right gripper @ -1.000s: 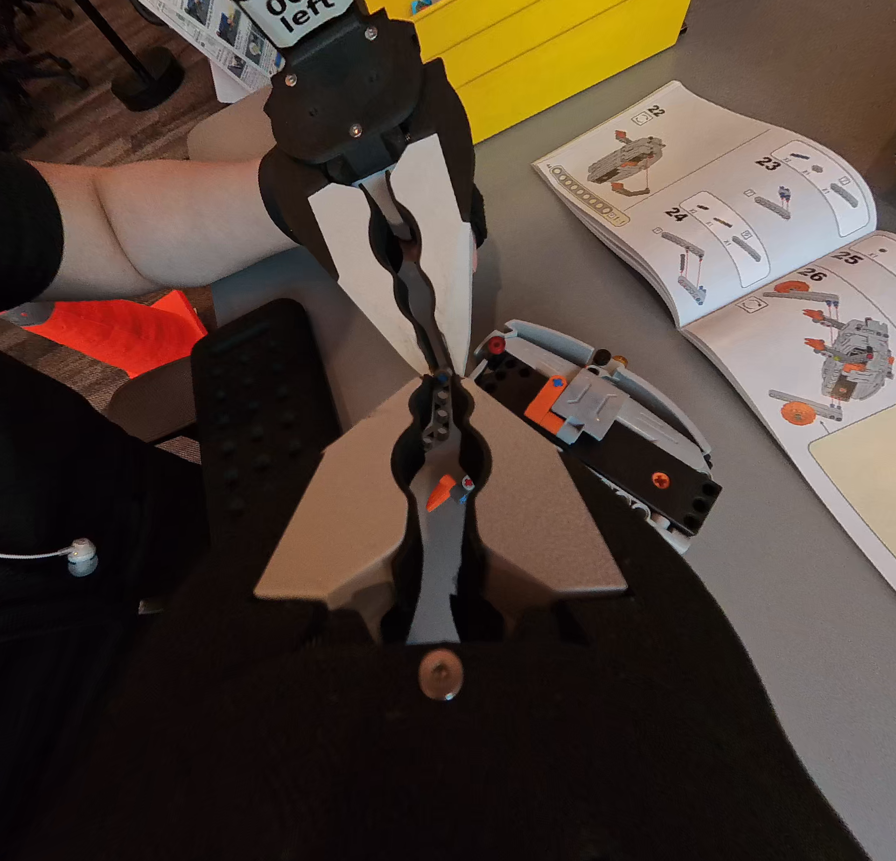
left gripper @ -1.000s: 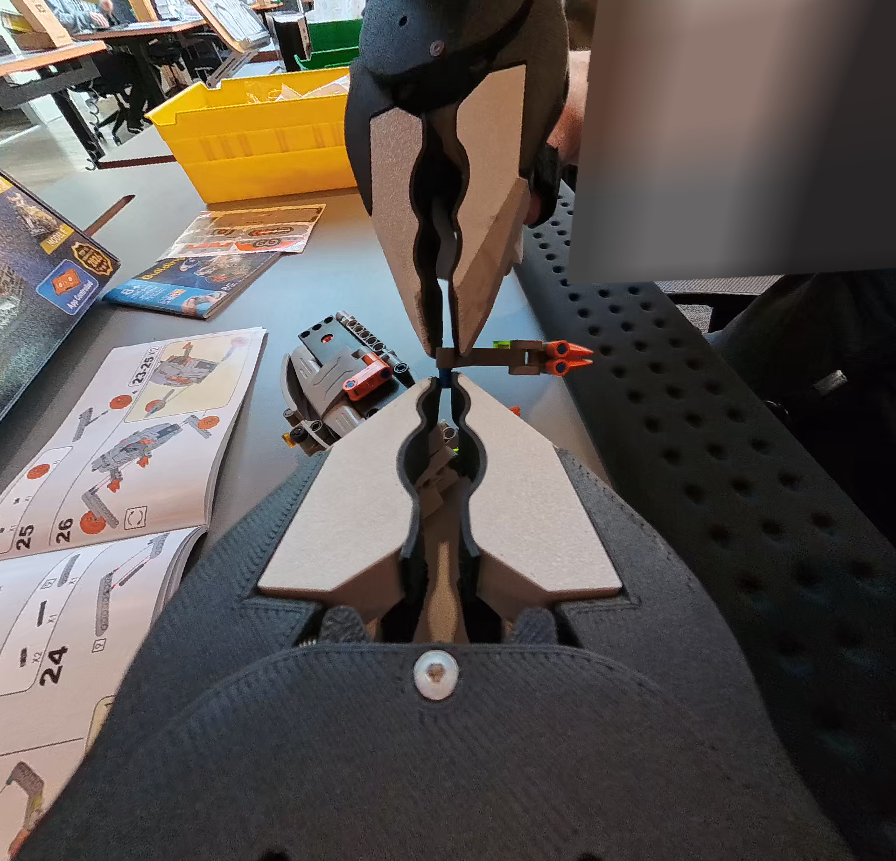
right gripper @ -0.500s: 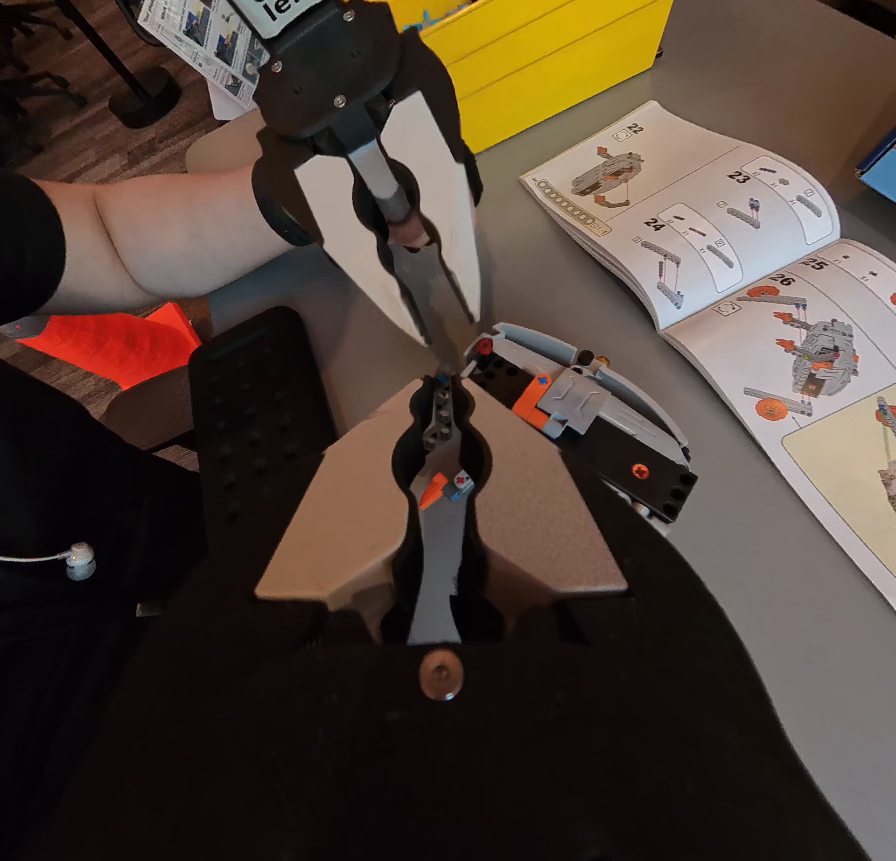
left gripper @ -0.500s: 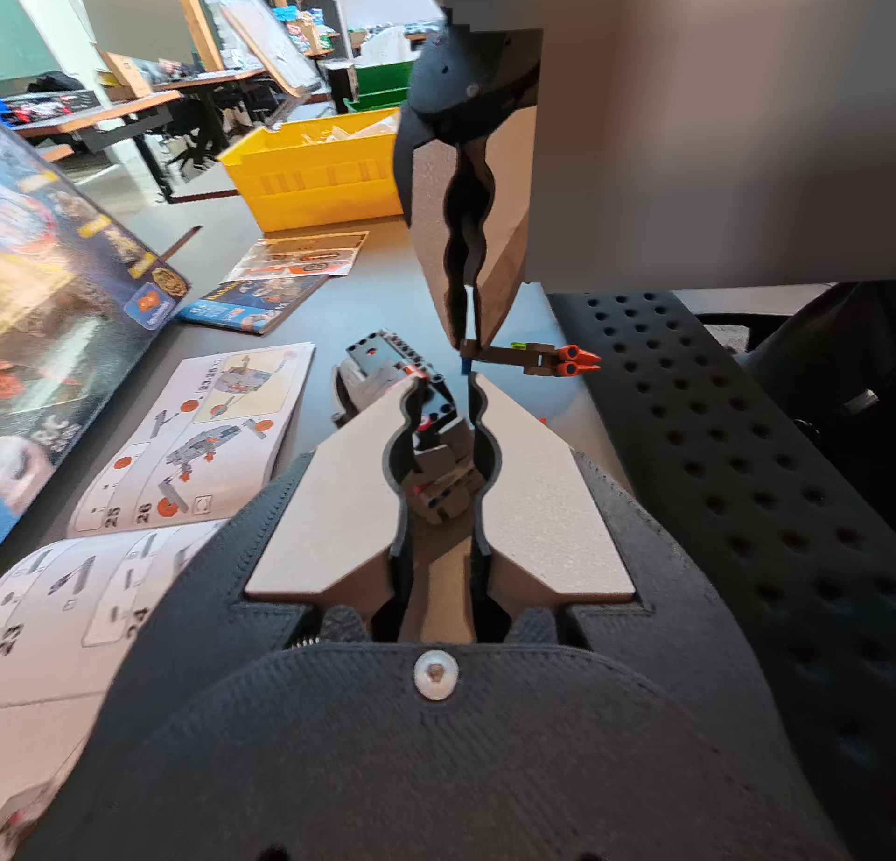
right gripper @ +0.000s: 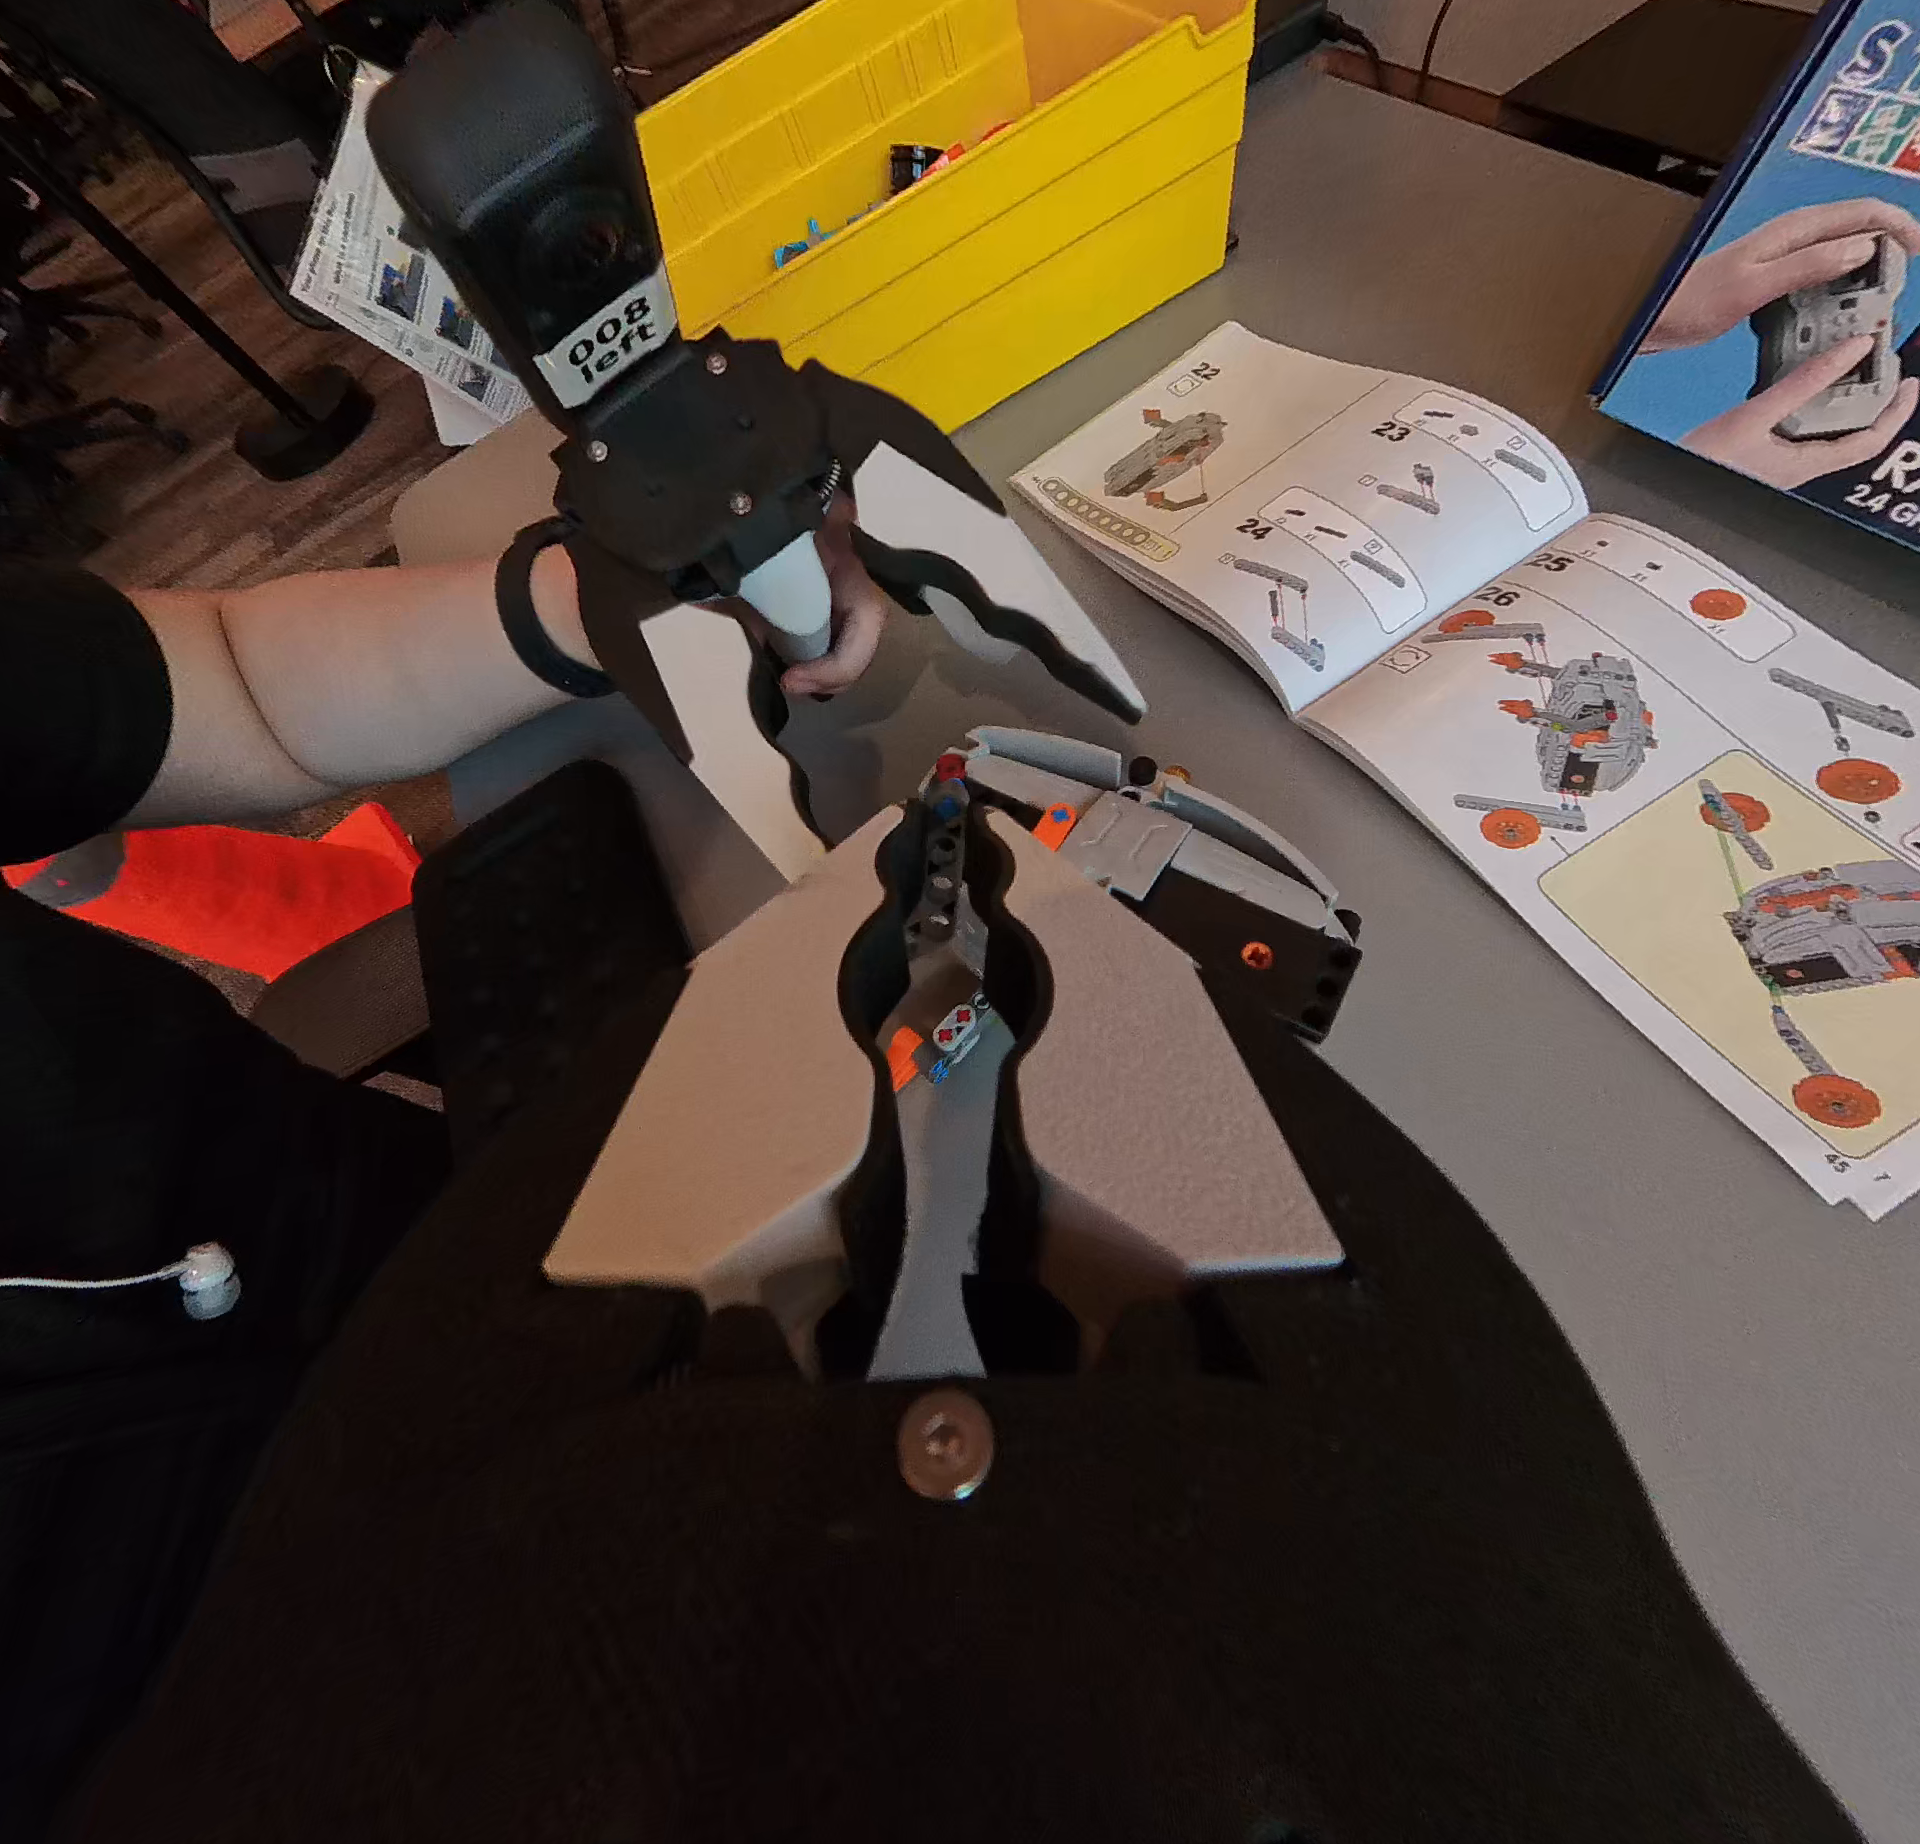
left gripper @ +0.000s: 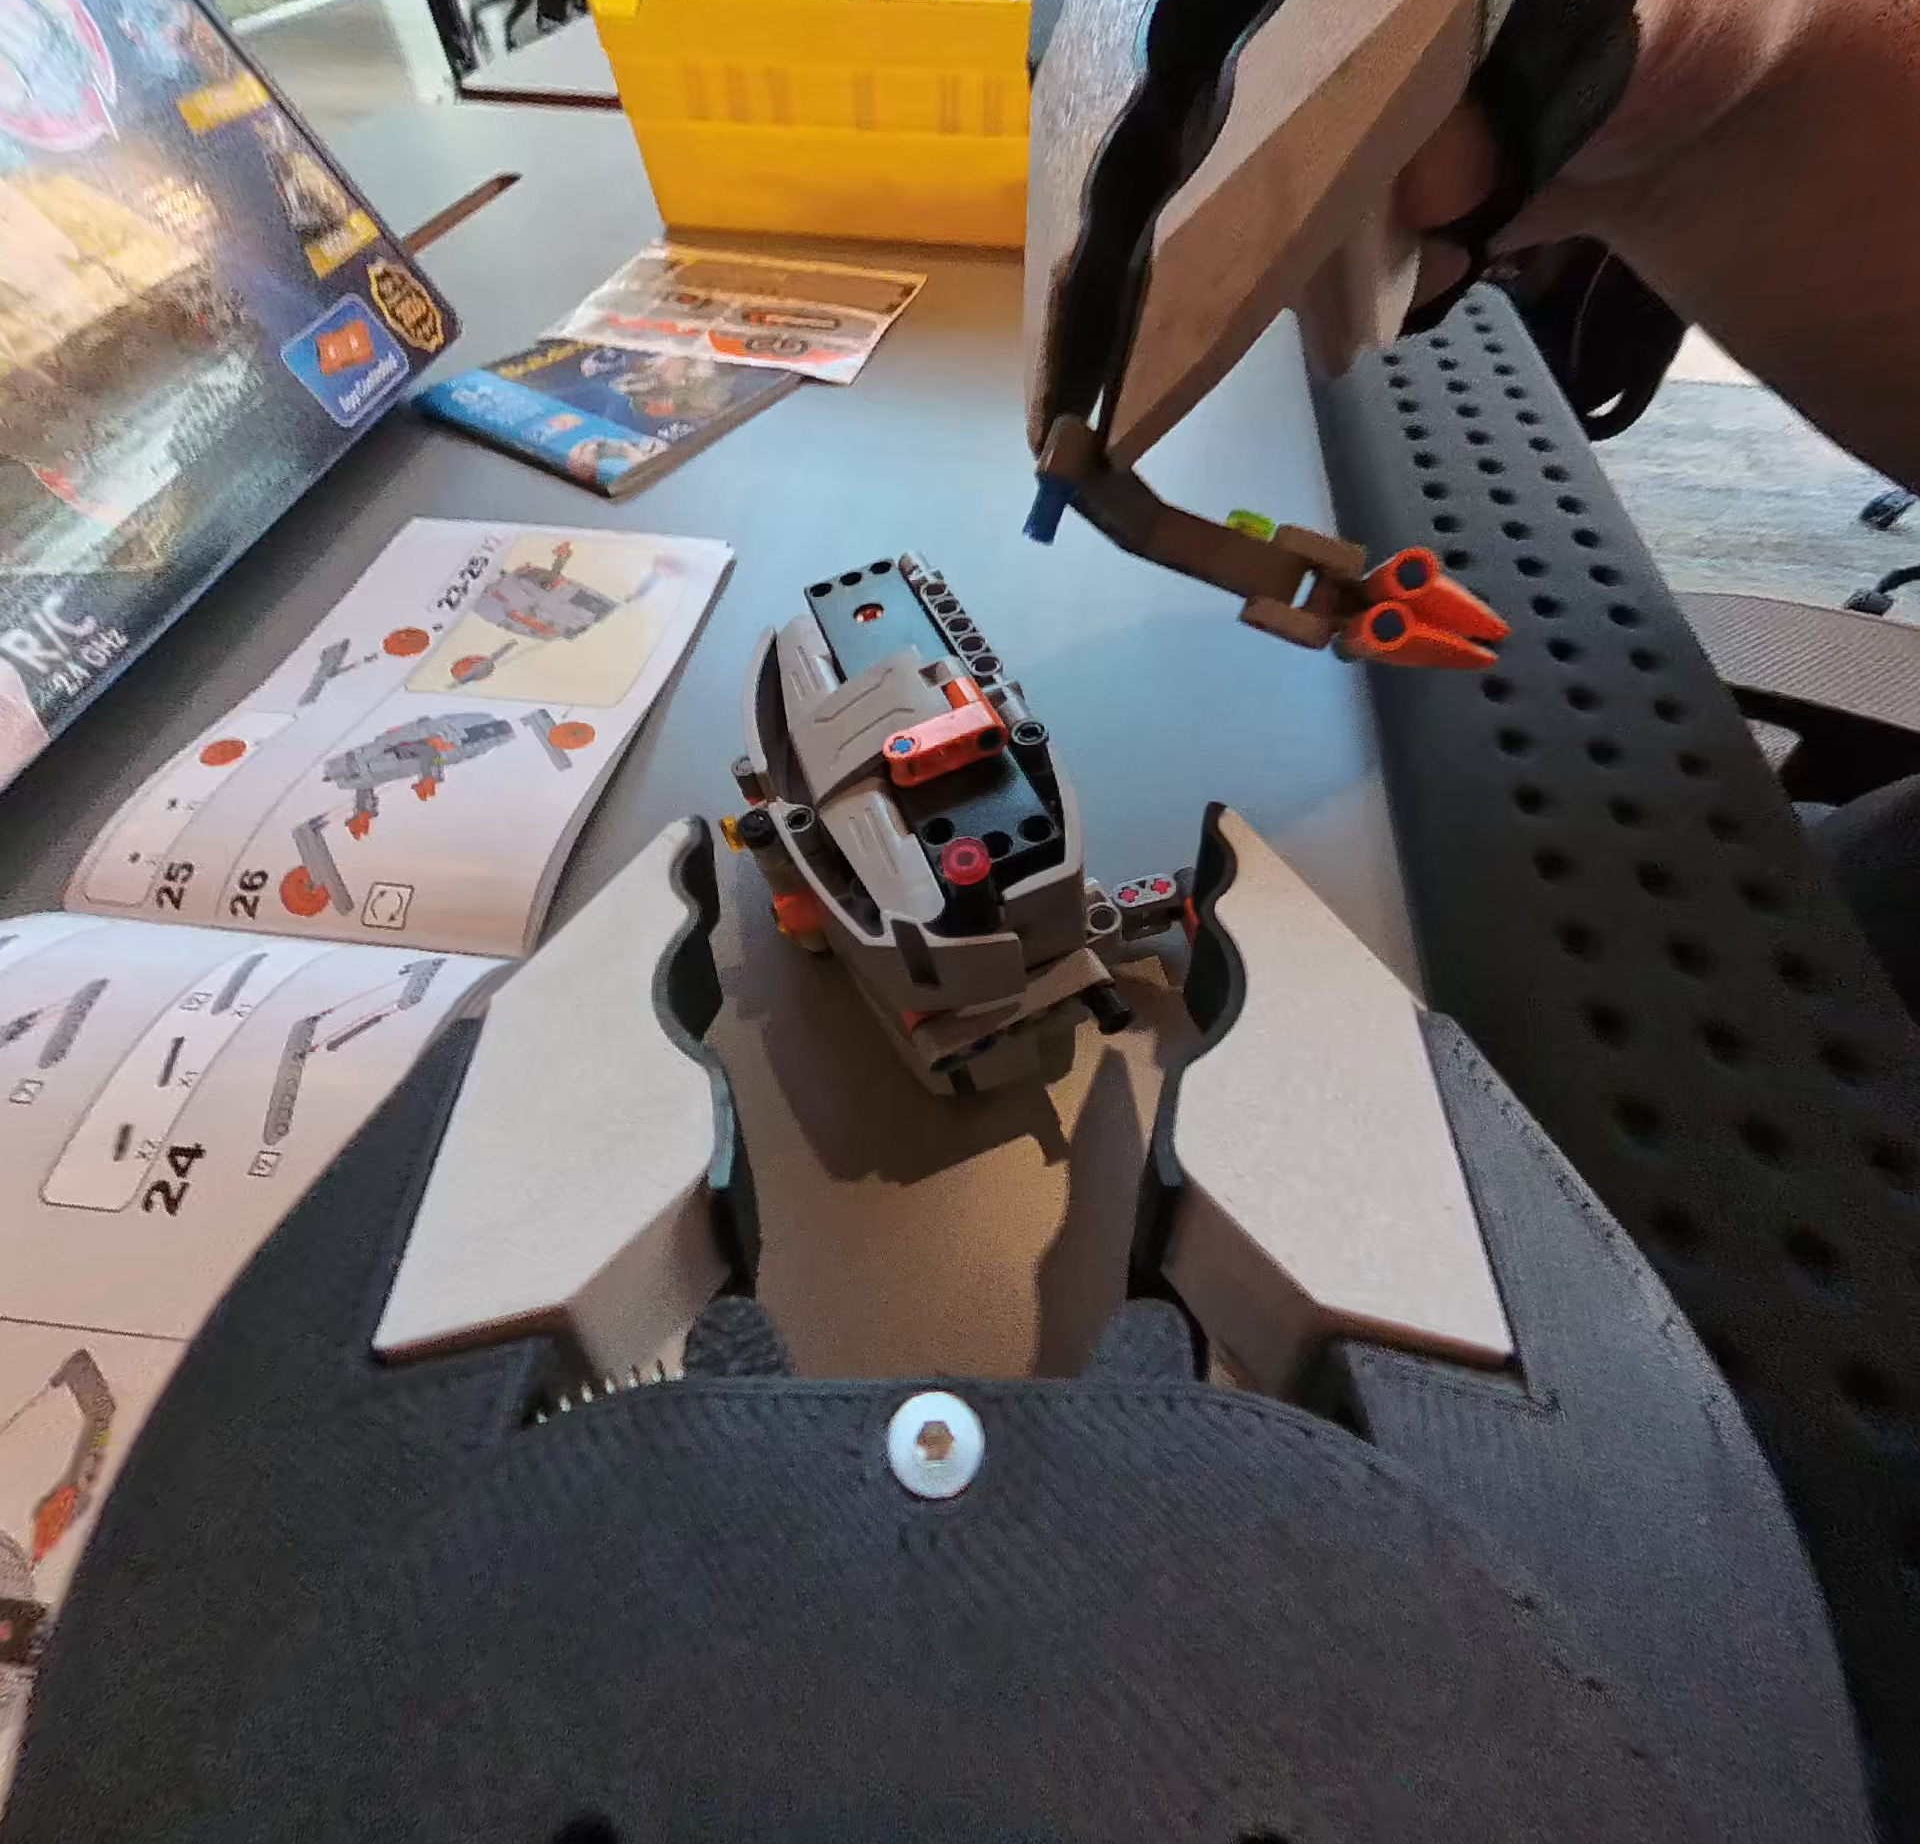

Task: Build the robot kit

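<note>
Brick model: a grey, black and orange toy-brick vehicle body stands on the grey surface, near the front edge, between the tips of the left claw.
Left claw: the left claw is spread wide, one finger on each side of the model, gripping nothing.
Right claw: the right claw is closed on a thin grey beam with orange pointed tips, held in the air above and right of the model.
Booklet: an open instruction booklet lies flat just left of the model.
Leaflets: a blue leaflet and a sticker sheet lie farther off.
Bin: a yellow parts bin sits at the far side.
Box: a printed set box leans at far left.
Black panel: a perforated black panel runs along the right.
</note>
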A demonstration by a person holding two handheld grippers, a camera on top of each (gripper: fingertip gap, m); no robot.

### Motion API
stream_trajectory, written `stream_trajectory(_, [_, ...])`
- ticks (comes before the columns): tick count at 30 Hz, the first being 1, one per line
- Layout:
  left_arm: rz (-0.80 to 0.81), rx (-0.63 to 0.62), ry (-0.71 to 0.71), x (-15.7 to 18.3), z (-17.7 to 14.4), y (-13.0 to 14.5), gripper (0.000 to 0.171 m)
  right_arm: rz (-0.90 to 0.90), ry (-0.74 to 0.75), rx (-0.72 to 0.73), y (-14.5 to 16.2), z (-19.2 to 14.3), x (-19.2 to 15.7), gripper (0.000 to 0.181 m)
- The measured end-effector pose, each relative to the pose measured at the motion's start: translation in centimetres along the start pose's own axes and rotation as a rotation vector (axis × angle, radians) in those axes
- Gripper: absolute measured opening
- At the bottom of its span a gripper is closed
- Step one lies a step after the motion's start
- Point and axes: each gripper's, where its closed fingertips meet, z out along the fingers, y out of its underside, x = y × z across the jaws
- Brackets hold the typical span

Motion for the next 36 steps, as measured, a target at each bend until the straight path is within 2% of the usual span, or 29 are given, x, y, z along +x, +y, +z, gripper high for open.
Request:
stream_trajectory(4, [-0.005,-0.072,-0.052,-0.1,1.1,1.3,0.080,0.008,-0.030,0.000,0.3,-0.1,-0.3,0.007])
stream_trajectory(6, [-0.007,-0.082,-0.080,-0.5,1.3,1.8,0.068,0.015,-0.052,-0.001,0.3,-0.1,-0.5,0.007])
stream_trajectory(9, [-0.011,-0.076,-0.043,-0.4,1.2,1.9,0.058,0.014,-0.026,-0.028,0.8,0.2,-0.1,0.006])
stream_trajectory(13, [-0.011,-0.061,0.005,-0.3,1.0,2.0,0.057,0.015,-0.011,0.003,0.5,0.1,0.4,0.006])
stream_trajectory(19, [0.069,-0.056,0.073,0.4,0.6,2.1,0.058,0.058,-0.094,0.139,-0.7,-1.1,0.9,0.006])
stream_trajectory(20, [0.077,-0.053,0.070,0.3,0.6,2.1,0.062,0.072,-0.112,0.170,-1.0,-1.5,1.2,0.006])
stream_trajectory(21, [0.076,-0.049,0.056,0.1,0.5,2.0,0.074,0.081,-0.141,0.204,-1.4,-1.9,1.4,0.006])
stream_trajectory(23, [0.075,-0.068,0.020,-0.5,0.5,2.3,0.081,0.083,-0.177,0.267,-2.1,-2.9,2.2,0.006])
stream_trajectory(26, [0.033,-0.096,0.033,-0.5,0.4,2.8,0.074,0.063,-0.202,0.346,-3.5,-4.6,4.0,0.006])
stream_trajectory(28, [0.004,-0.107,0.055,-0.3,0.4,2.9,0.059,0.029,-0.228,0.384,-4.5,-5.6,5.0,0.006])
stream_trajectory(32, [-0.026,-0.104,0.086,-0.4,0.4,2.9,0.058,-0.021,-0.318,0.447,-5.2,-6.4,6.0,0.006])
stream_trajectory(36, [-0.019,-0.105,0.086,-0.3,0.4,2.9,0.059,0.027,-0.458,0.497,-4.0,-6.1,5.6,0.006])
